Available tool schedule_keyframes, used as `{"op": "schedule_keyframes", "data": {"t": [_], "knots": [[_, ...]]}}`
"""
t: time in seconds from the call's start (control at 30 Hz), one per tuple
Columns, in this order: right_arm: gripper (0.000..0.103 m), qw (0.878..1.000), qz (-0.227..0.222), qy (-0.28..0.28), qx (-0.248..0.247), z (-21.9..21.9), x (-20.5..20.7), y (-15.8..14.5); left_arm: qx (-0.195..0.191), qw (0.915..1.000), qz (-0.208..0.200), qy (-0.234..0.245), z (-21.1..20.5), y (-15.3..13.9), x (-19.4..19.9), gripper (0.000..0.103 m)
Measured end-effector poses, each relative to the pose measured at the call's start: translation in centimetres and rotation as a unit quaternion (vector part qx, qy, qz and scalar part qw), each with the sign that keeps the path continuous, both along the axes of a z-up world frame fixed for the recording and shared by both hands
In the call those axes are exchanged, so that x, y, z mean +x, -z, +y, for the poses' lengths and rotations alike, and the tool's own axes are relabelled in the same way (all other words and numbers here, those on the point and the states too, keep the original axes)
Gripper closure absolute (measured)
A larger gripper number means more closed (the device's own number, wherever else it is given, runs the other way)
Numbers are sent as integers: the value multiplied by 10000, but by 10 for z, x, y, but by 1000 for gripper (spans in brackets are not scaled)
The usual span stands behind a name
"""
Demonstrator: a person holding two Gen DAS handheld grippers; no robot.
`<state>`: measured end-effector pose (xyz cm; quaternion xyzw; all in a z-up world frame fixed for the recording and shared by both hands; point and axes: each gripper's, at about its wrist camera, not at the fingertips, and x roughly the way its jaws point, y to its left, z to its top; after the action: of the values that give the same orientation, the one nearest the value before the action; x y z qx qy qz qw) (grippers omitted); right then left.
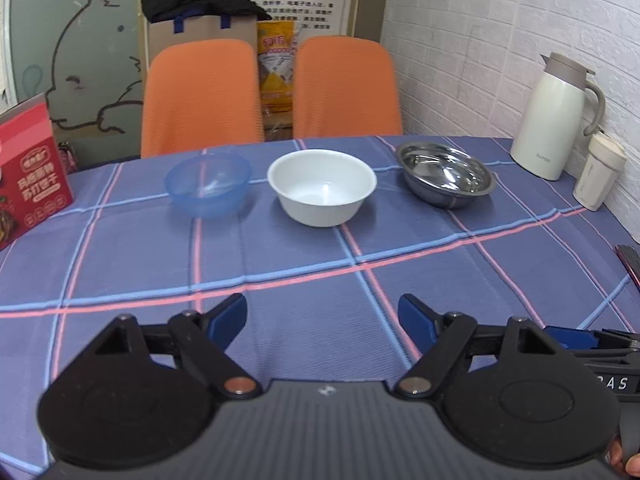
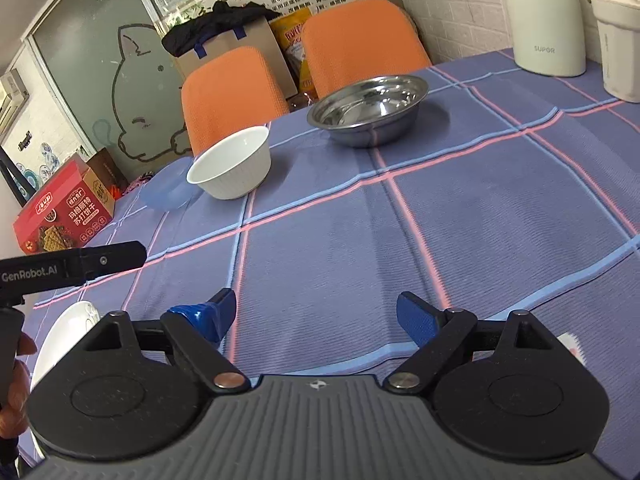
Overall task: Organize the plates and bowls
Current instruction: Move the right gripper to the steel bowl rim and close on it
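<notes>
Both grippers are held wide open above the checked tablecloth [image 1: 320, 280], nothing grasped or touched: left gripper [image 1: 322, 316], right gripper [image 2: 316, 314]. Further back, a blue bowl [image 1: 208, 184], white bowl [image 1: 322, 186] and steel bowl [image 1: 446, 174] are lined up apart.

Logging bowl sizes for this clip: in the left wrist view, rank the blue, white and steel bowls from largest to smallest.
1. White bowl looks widest and deepest.
2. Steel bowl is nearly as wide but shallower; the fisheye edge may shrink it, so this ranking against white is unsure.
3. Blue bowl is clearly smallest.
</notes>
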<state>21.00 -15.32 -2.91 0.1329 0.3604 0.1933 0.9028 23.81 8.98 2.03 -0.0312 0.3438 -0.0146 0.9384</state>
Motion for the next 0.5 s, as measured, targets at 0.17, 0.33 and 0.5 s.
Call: {"op": "schedule_keyframes", "data": {"t": [0.17,0.33,0.5], "knots": [[28,9995,-293,106,-108,-12,2,-8,55,9999,12,140,-15,-1,8,22],[28,9992,-315,133,-215,-19,15,-10,180,9996,6,226,-29,-2,15,22],[28,9985,-376,-13,-400,-23,31,-11,240,9993,59,285,-37,-4,28,22]]}}
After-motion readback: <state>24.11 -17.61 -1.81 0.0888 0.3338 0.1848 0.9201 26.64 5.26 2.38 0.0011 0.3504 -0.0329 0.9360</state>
